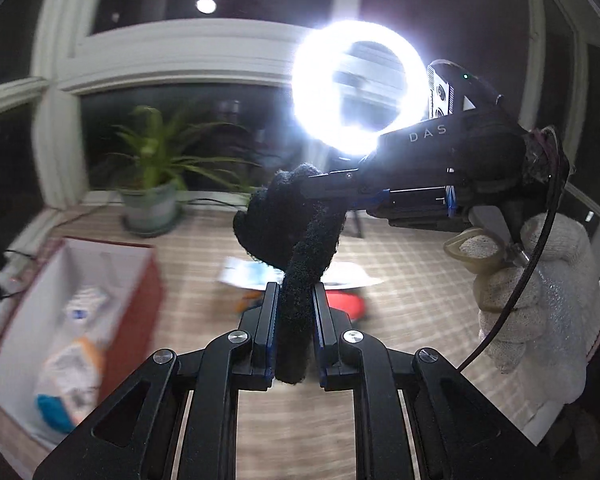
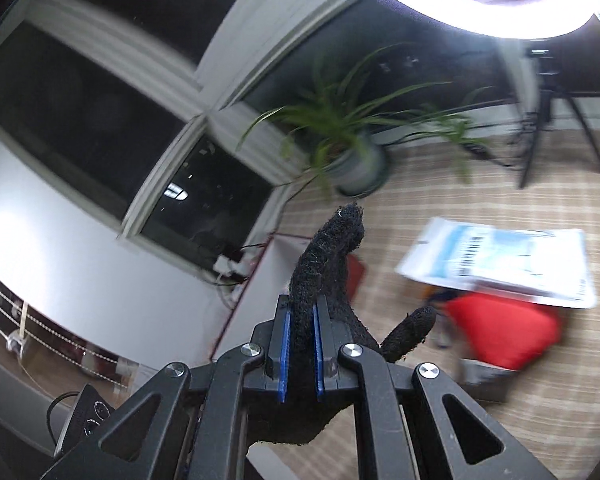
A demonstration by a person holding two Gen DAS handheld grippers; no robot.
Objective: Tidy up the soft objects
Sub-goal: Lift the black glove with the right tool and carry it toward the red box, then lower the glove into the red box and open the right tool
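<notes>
A black knitted glove (image 1: 288, 216) hangs in the air between both grippers, well above the checked tablecloth. My left gripper (image 1: 296, 300) is shut on one end of the glove. In the left wrist view my right gripper (image 1: 320, 186) comes in from the right, held by a hand in a white glove (image 1: 540, 280), and is shut on the glove's upper part. In the right wrist view my right gripper (image 2: 302, 314) pinches the black glove (image 2: 324, 256) with one glove finger sticking up and another out to the right.
A red box with a white inside (image 1: 140, 292) holding several soft items stands at left. A red soft item (image 2: 508, 328) and a white-blue packet (image 2: 500, 264) lie on the tablecloth. A potted plant (image 1: 152, 196), a bright ring light (image 1: 360, 88) and a tripod (image 2: 548, 120) stand at the back.
</notes>
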